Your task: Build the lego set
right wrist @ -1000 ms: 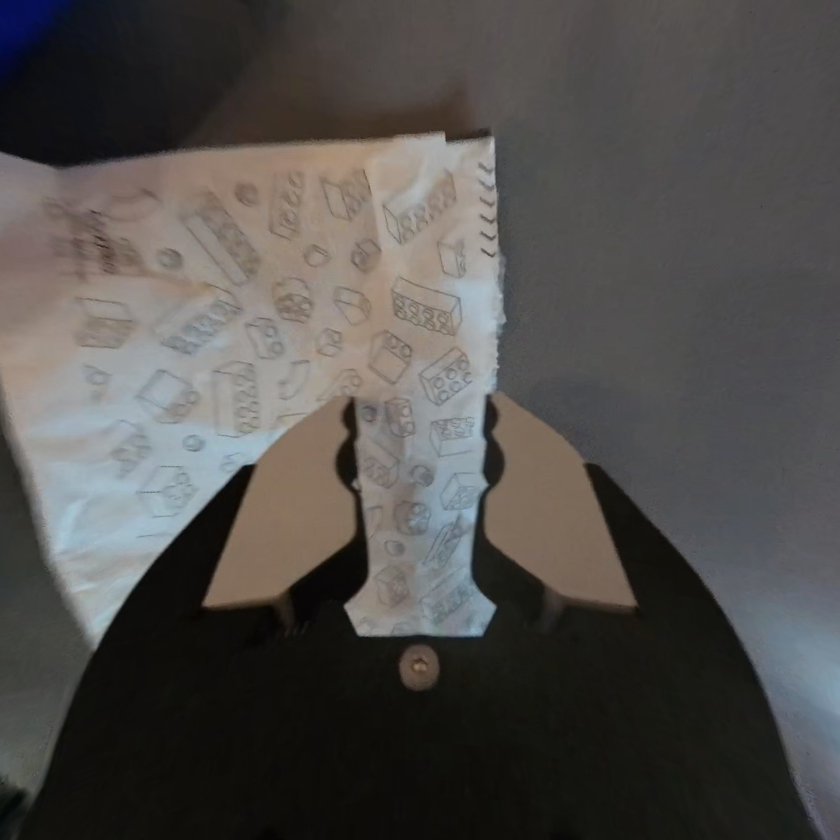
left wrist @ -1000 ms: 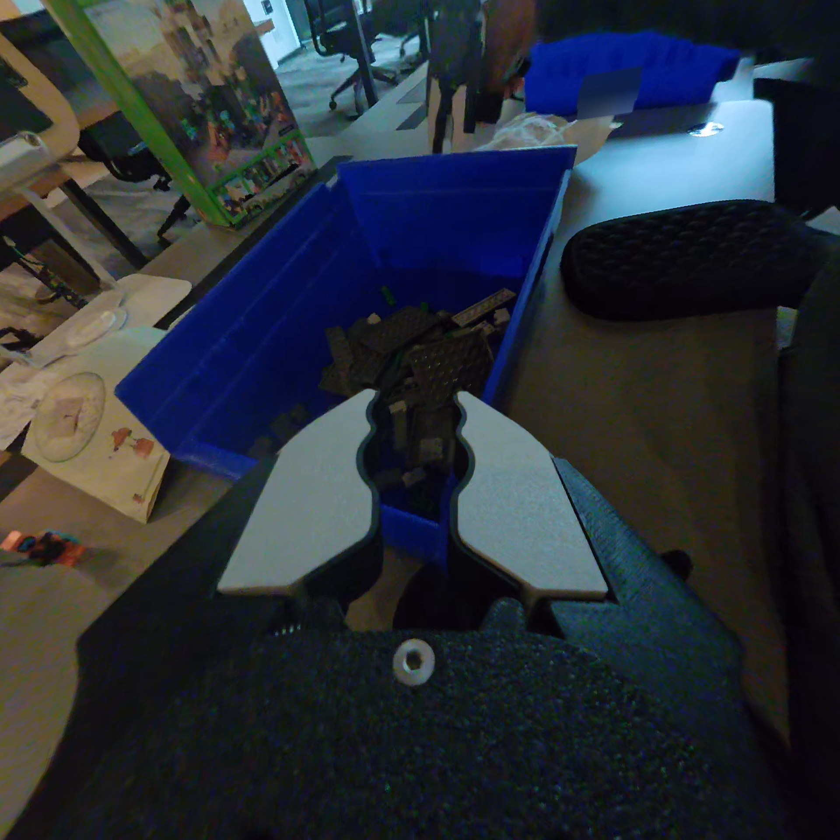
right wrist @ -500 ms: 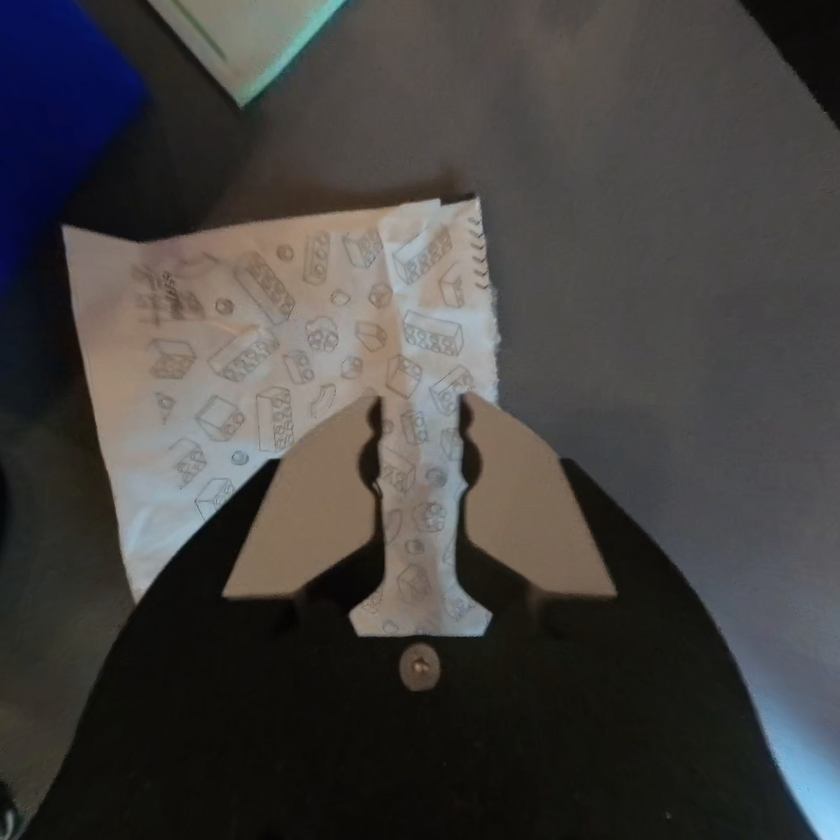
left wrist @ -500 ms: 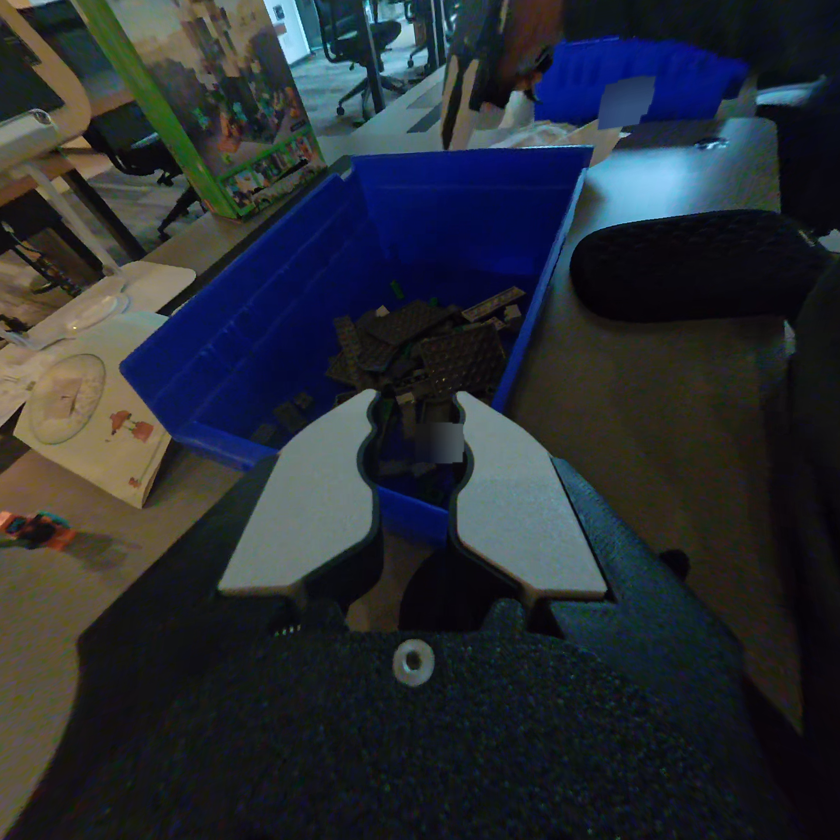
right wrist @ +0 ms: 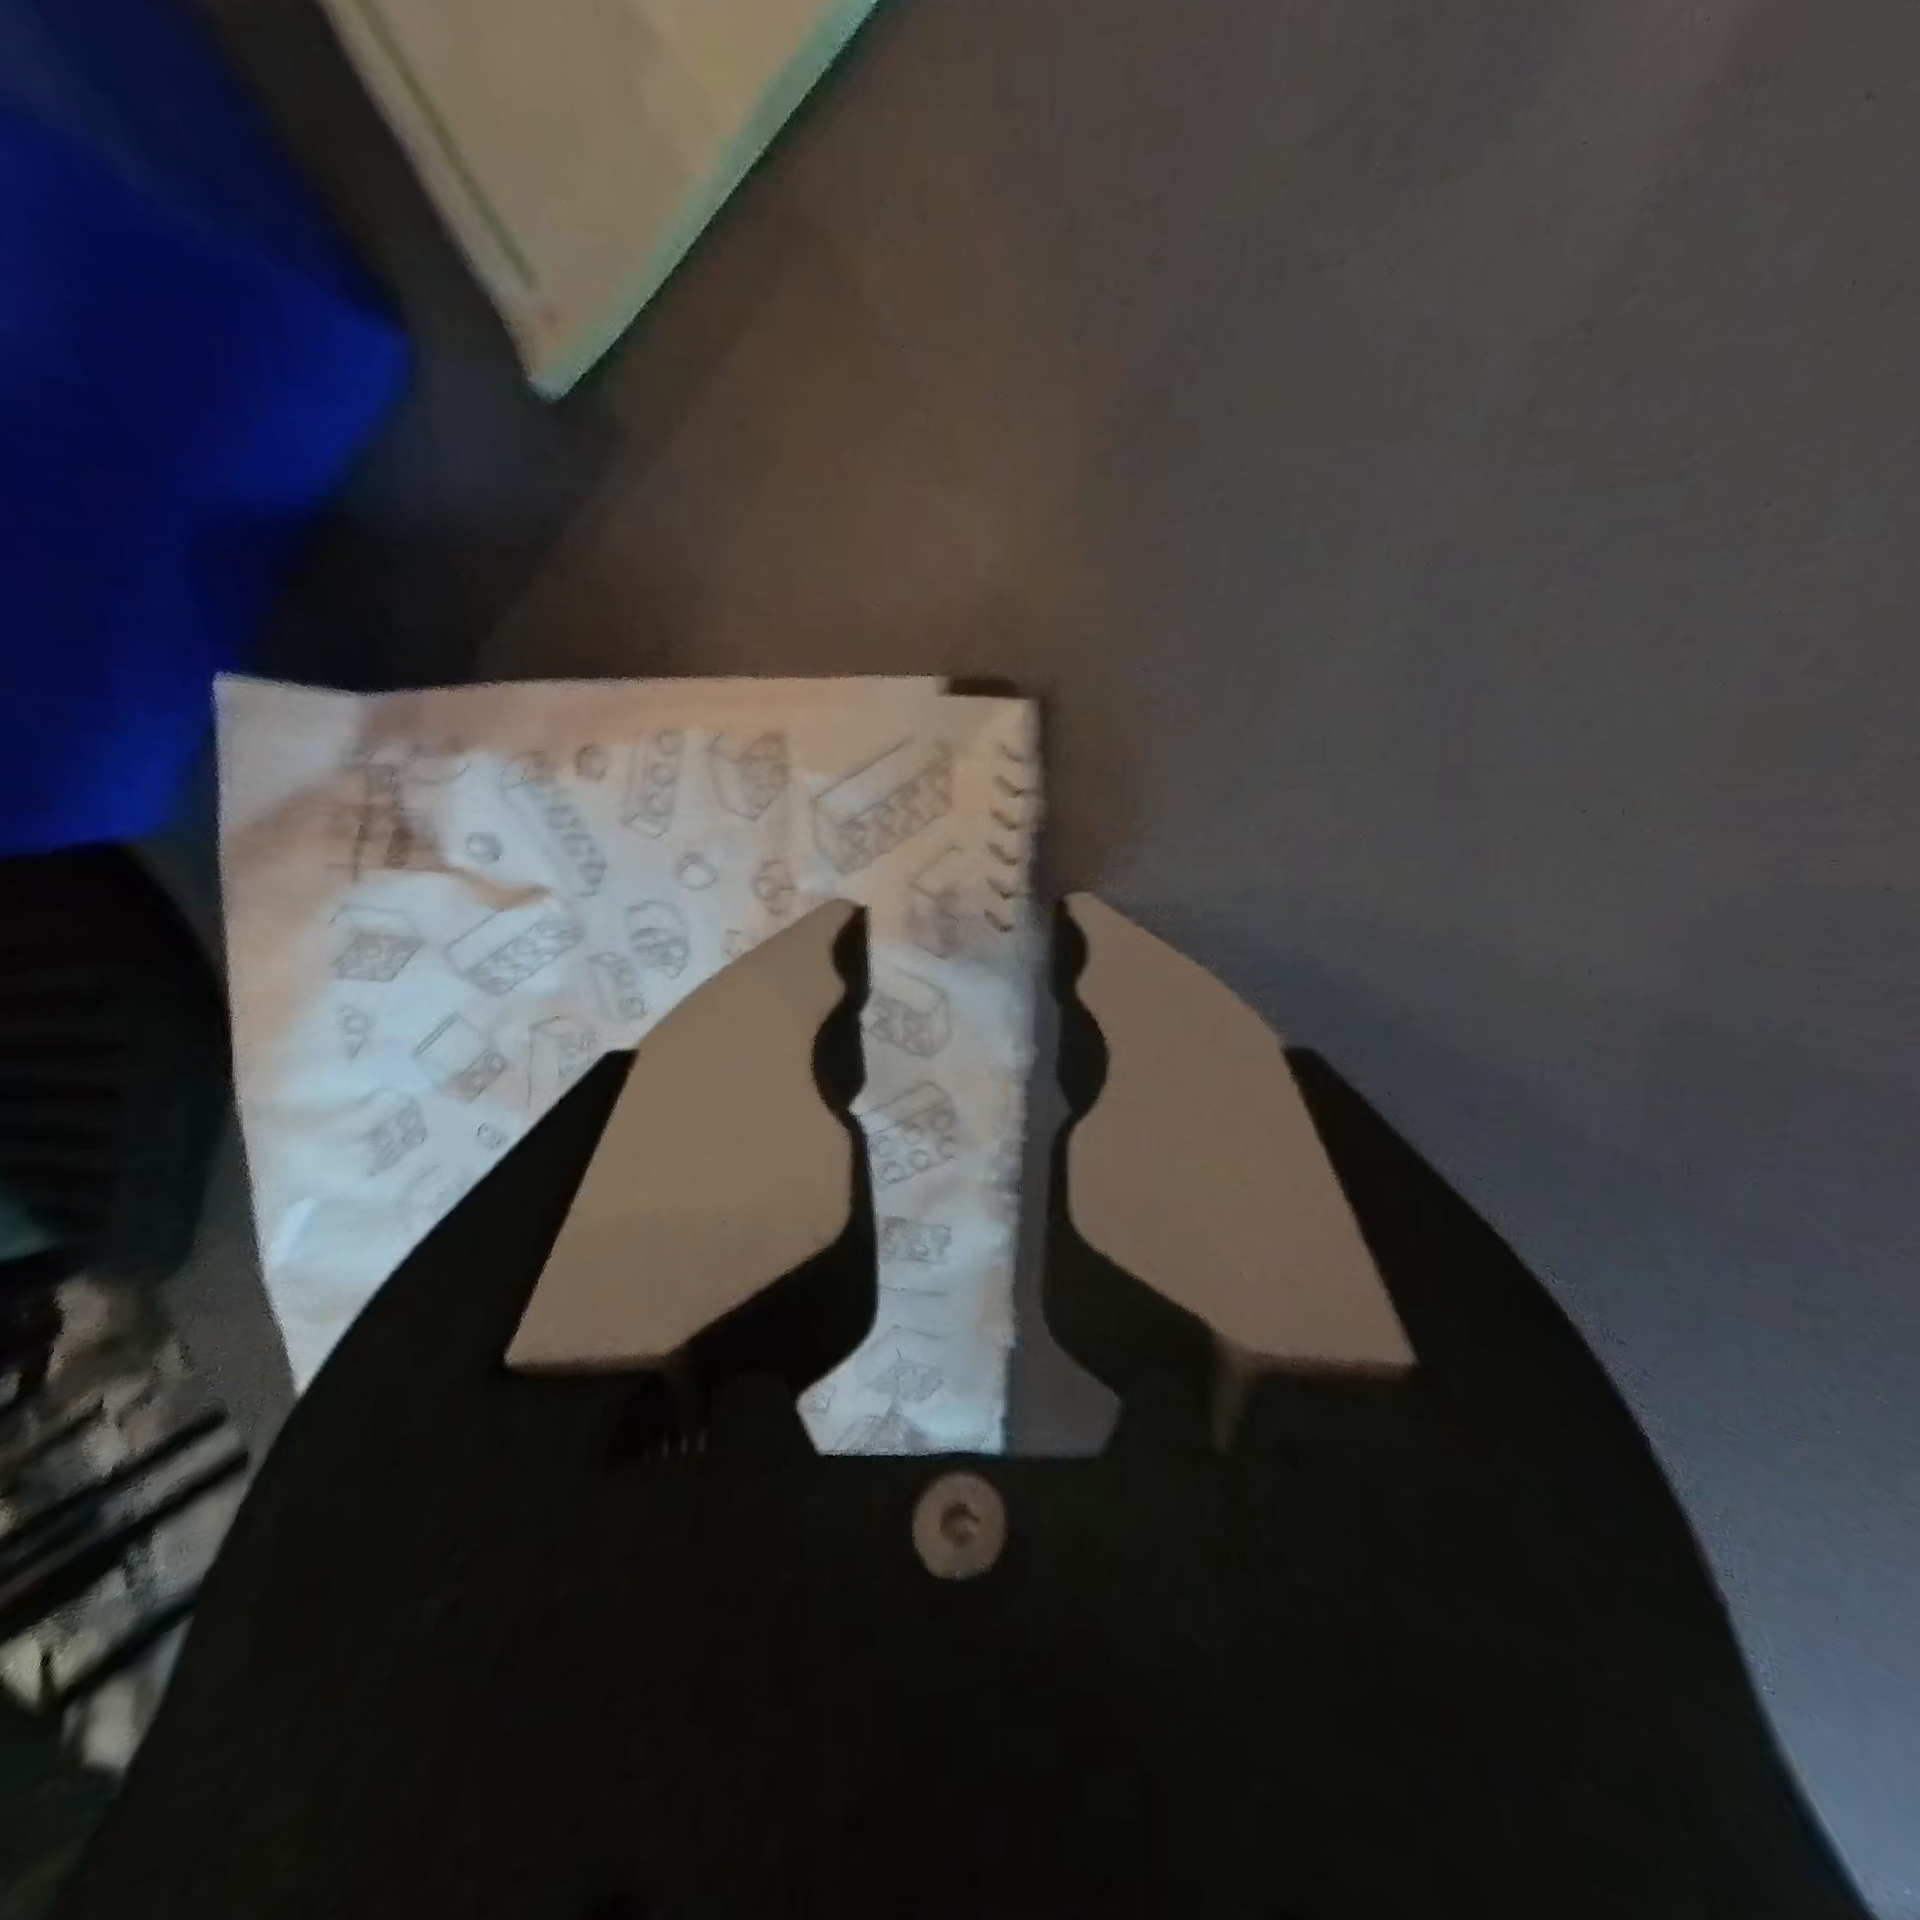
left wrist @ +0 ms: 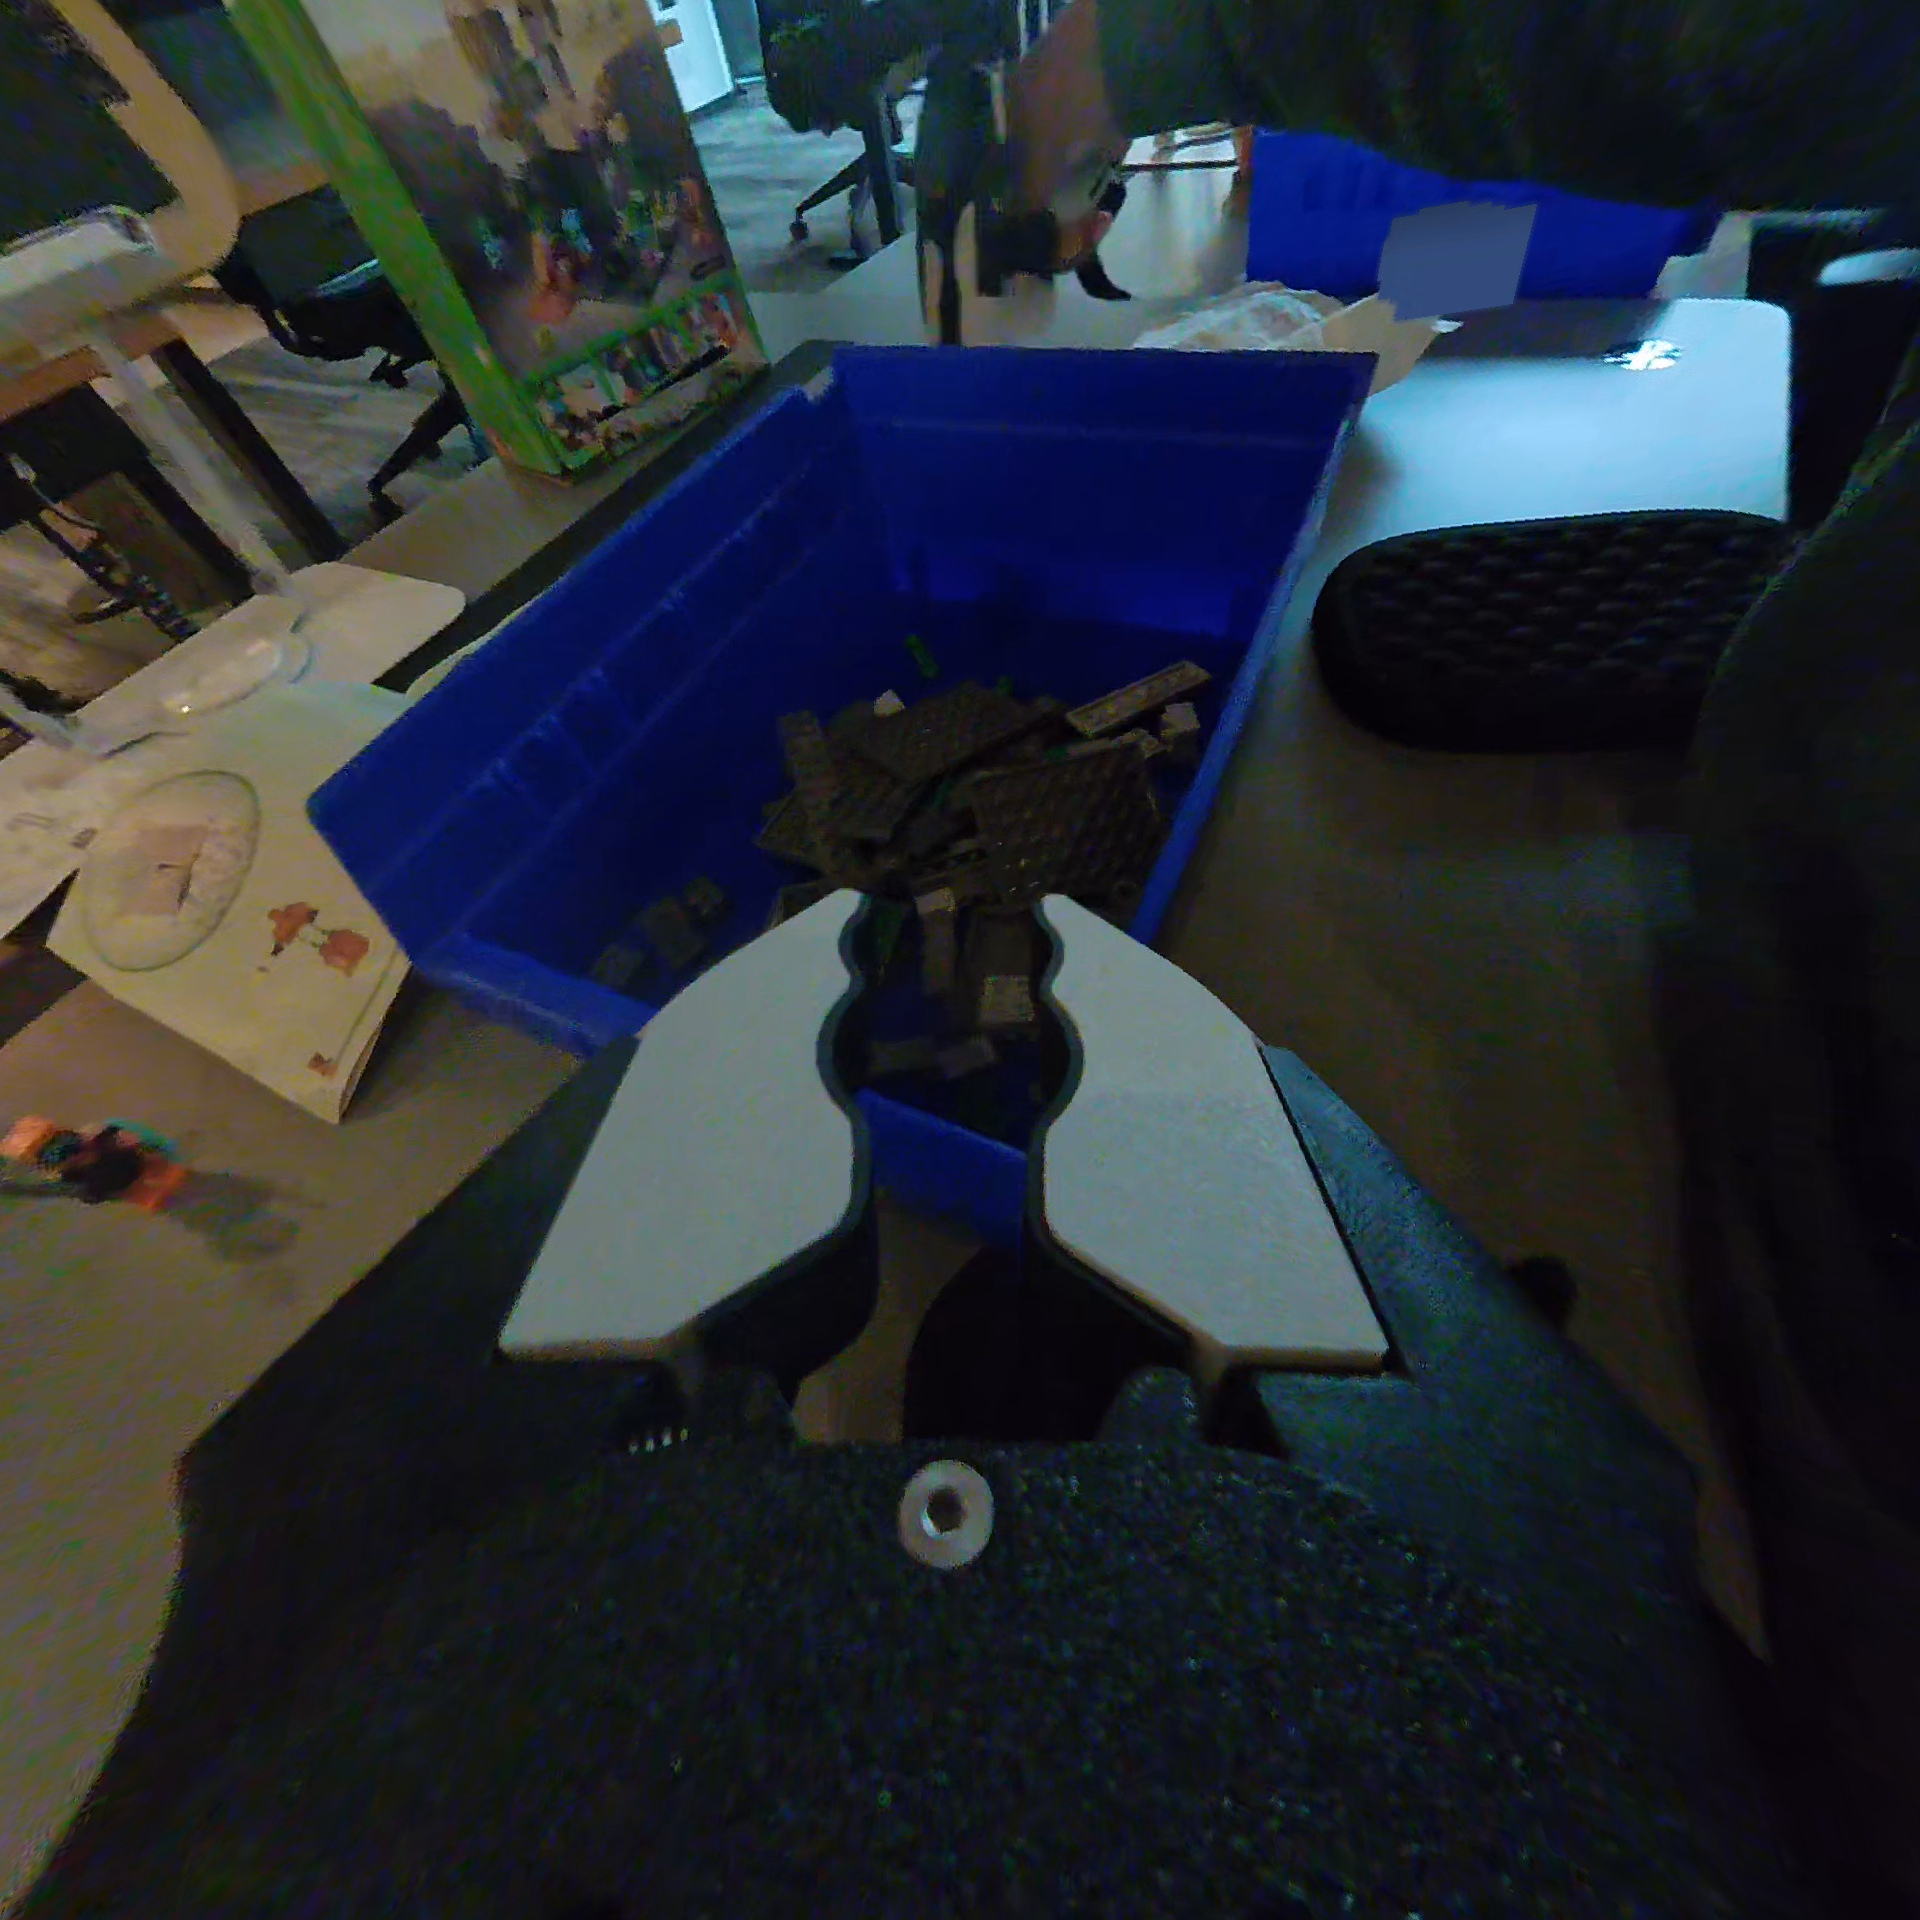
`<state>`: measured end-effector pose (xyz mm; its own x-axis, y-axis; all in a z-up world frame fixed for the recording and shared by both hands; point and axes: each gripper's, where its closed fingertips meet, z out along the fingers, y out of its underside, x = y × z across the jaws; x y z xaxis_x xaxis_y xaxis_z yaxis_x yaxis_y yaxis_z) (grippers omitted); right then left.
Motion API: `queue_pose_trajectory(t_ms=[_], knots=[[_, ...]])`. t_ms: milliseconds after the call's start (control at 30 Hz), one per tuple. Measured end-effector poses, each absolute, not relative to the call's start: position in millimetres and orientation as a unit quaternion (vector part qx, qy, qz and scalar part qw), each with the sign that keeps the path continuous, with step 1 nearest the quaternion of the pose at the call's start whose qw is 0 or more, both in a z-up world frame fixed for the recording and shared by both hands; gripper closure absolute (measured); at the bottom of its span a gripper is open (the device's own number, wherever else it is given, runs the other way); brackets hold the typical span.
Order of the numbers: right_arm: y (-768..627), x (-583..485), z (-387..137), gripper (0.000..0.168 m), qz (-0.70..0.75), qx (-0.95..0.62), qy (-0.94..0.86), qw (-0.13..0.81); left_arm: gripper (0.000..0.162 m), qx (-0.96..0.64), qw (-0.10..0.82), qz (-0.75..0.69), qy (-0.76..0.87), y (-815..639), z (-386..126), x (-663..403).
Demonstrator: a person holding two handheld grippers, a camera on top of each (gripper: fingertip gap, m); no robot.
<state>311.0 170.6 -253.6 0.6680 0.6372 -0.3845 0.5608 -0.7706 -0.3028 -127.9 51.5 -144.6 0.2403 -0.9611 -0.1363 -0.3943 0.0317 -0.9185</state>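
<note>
- While your left gripper (left wrist: 948, 914) hangs over the near end of the blue bin (left wrist: 644, 717), its jaws stand parted with nothing between them.
- Left wrist view: dark grey lego plates (left wrist: 977, 800) sit heaped in the bin's near right corner, a few loose bits lie on the bin floor to their left.
- Same view: the lego box (left wrist: 540, 208) stands upright beyond the bin's far left corner; an instruction booklet (left wrist: 229, 914) lies just left of the bin; small coloured bricks (left wrist: 94, 1158) rest on the table near the left edge.
- Right wrist view, blurred: your right gripper (right wrist: 961, 914) hovers above a white paper bag (right wrist: 582, 935) printed with brick outlines, flat on the grey table (right wrist: 1455, 520).
- Jaws there are apart, empty; the bag's torn right edge shows in the gap.
- Blue bin corner (right wrist: 156, 416) sits upper left.
</note>
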Motion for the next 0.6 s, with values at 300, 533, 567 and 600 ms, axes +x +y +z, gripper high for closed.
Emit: queue_pose_trajectory(t_ms=[300, 533, 567, 600], knots=[[148, 296, -260, 0.168, 0.219, -0.899, -0.373, 0.065, 0.134, -0.628, 0.478, -0.308, 0.532, 58, -144, -123], [152, 297, -226, 0.168, 0.242, -0.896, -0.348, 0.131, 0.135, -0.623, 0.484, -0.316, 0.527, 57, -143, -126], [153, 295, -219, 0.168, 0.249, -0.893, -0.346, 0.142, 0.135, -0.623, 0.485, -0.317, 0.526, 57, -143, -126], [154, 294, -213, 0.168, 0.254, -0.89, -0.346, 0.151, 0.135, -0.623, 0.484, -0.318, 0.526, 57, -144, -126]])
